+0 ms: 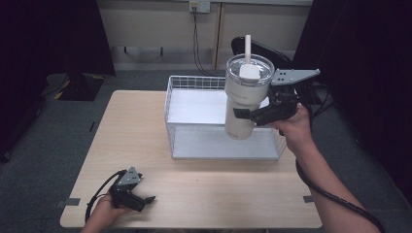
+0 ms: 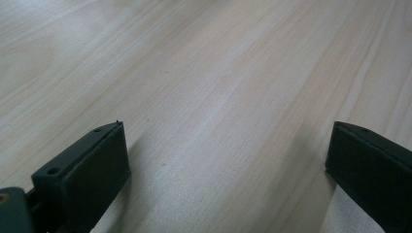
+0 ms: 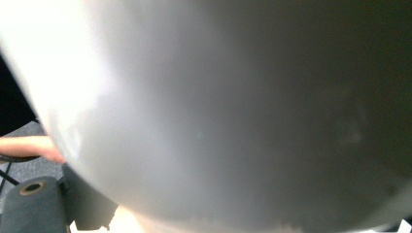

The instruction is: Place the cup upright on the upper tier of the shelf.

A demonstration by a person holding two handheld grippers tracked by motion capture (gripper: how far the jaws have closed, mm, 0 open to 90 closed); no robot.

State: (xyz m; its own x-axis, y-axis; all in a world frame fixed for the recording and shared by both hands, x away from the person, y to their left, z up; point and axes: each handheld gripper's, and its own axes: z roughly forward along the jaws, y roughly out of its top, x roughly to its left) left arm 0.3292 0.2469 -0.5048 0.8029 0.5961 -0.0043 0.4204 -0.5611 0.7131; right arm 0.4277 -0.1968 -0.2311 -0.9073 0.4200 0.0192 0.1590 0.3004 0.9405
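Note:
A tall cream tumbler (image 1: 245,99) with a clear lid and a white straw (image 1: 248,48) hangs upright over the white wire basket (image 1: 175,114). My right gripper (image 1: 250,115) is shut on its body from the right side. In the right gripper view the tumbler's pale wall (image 3: 218,107) sits right against the camera. My left gripper (image 1: 145,200) rests low at the table's front left corner. Its two black jaws stand wide apart over bare wood (image 2: 218,121), with nothing between them.
The wire basket stands at the back middle of the light wooden table (image 1: 145,145), its flat floor bare. A dark chair (image 1: 257,46) is behind the table, and cables hang from a wall socket (image 1: 199,6). Black curtains flank both sides.

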